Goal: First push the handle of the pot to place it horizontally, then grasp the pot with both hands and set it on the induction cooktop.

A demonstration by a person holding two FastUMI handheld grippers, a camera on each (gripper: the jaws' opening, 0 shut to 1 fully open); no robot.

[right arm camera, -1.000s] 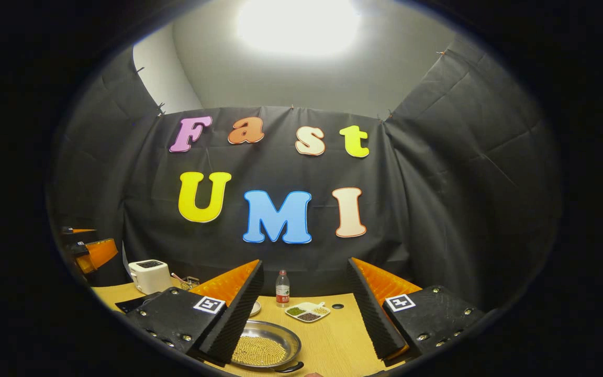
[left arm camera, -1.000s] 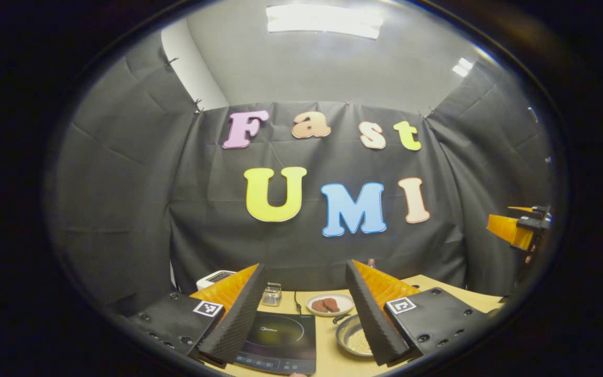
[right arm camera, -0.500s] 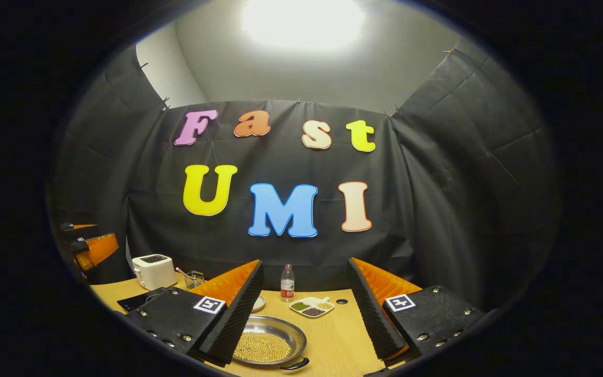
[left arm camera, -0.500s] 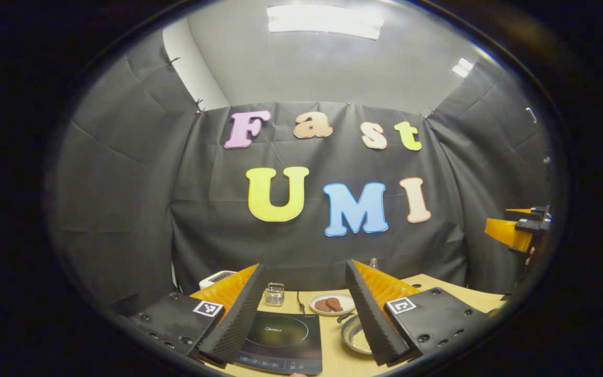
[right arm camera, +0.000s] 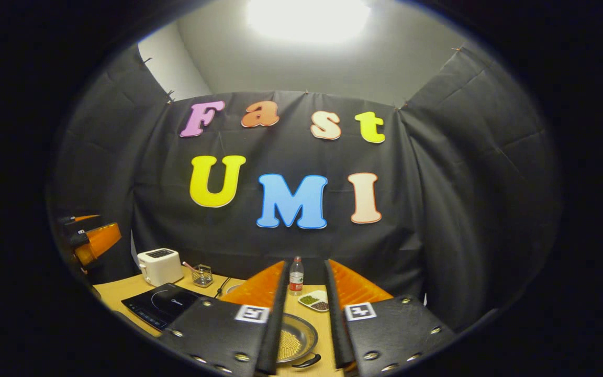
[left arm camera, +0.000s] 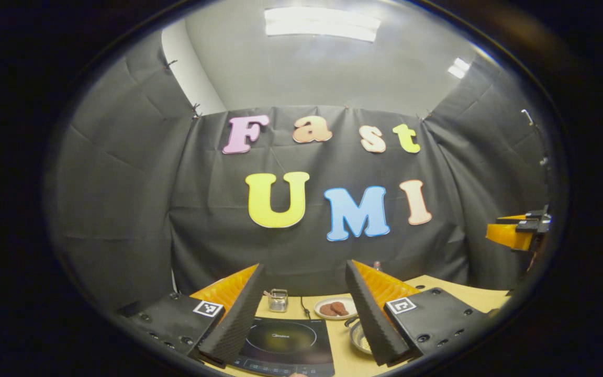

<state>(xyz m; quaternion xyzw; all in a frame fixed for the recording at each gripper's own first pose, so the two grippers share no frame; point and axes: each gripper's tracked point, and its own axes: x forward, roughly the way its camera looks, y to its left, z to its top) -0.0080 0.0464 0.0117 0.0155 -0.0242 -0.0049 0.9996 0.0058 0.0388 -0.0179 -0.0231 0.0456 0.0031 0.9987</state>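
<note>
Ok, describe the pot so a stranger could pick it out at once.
Start at the black induction cooktop on the wooden table. To its right, nearer the front edge, lies the pot, seen between the right gripper's fingers. It is the shallow shiny metal pan holding small yellow beads, unlike the white sectioned dish behind it.

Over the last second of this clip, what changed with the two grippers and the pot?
The right gripper narrowed its fingers from wide apart to a slim gap, gripping nothing, above the pot. The left gripper stayed wide open over the induction cooktop, its view drifting slightly. The pot still sits on the table, off the cooktop.
</note>
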